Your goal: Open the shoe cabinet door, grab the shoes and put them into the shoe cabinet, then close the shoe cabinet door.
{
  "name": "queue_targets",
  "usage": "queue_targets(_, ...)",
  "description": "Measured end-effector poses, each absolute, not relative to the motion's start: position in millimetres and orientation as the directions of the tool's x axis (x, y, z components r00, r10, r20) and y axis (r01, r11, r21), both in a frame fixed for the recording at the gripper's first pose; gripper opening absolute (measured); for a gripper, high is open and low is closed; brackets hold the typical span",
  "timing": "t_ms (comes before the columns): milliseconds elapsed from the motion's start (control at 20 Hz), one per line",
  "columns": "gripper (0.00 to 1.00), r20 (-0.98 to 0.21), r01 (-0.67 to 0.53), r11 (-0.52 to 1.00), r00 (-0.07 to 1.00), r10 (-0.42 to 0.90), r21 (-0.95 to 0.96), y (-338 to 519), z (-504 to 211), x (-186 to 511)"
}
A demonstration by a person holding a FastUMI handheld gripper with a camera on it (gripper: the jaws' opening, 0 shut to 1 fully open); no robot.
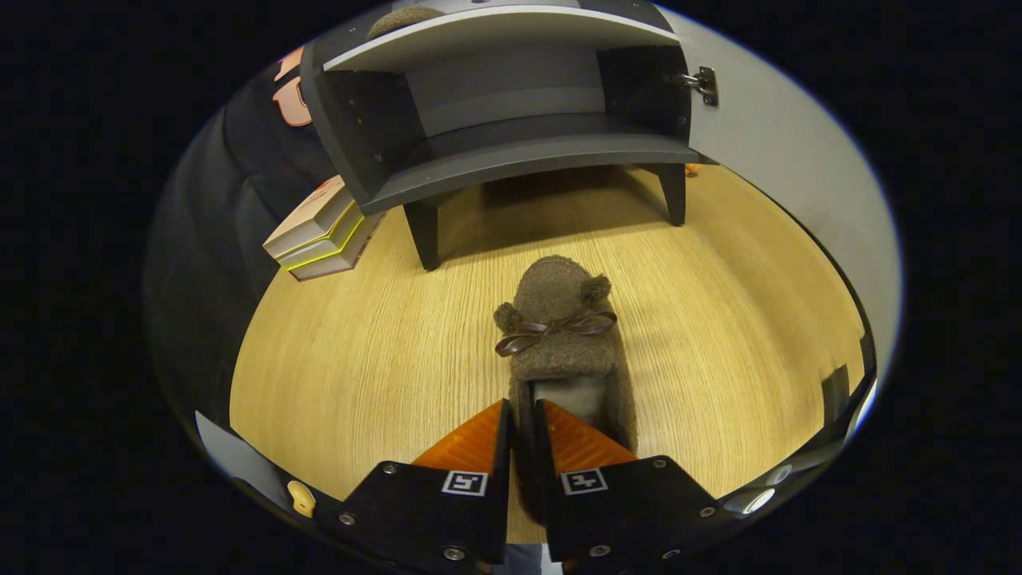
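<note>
The gripper [520, 419] is clenching its 2 fingers on the slipper's [559, 335] side wall; the slipper's long axis is pointing toe-first toward the open shoe cabinet [511, 152].

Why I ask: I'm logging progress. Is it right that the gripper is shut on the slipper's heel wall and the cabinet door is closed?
Not quite. The door is open, swung to the right with the hinge bare and the cabinet shelves exposed, as the gripper view shows. The rest holds: the gripper is shut on the heel wall of the slipper.
</note>
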State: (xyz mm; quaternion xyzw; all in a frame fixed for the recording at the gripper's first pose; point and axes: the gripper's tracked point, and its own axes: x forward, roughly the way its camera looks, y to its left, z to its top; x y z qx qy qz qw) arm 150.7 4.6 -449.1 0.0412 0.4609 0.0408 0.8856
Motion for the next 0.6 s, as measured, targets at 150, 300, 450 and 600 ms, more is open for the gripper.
queue_targets(150, 0.2, -0.803, -0.026, 0.994, 0.588, 0.101, 0.107, 7.4, -458.2, 174.3)
queue_targets(300, 0.18, -0.802, -0.02, 0.993, 0.587, 0.106, 0.117, 10.7, -466.9, 192.0)
queue_targets(450, 0.07, -0.797, -0.019, 0.991, 0.592, 0.119, 0.134, 10.6, -467.2, 196.7)
queue_targets(600, 0.05, -0.798, -0.02, 0.991, 0.591, 0.118, 0.131, 6.0, -460.4, 188.3)
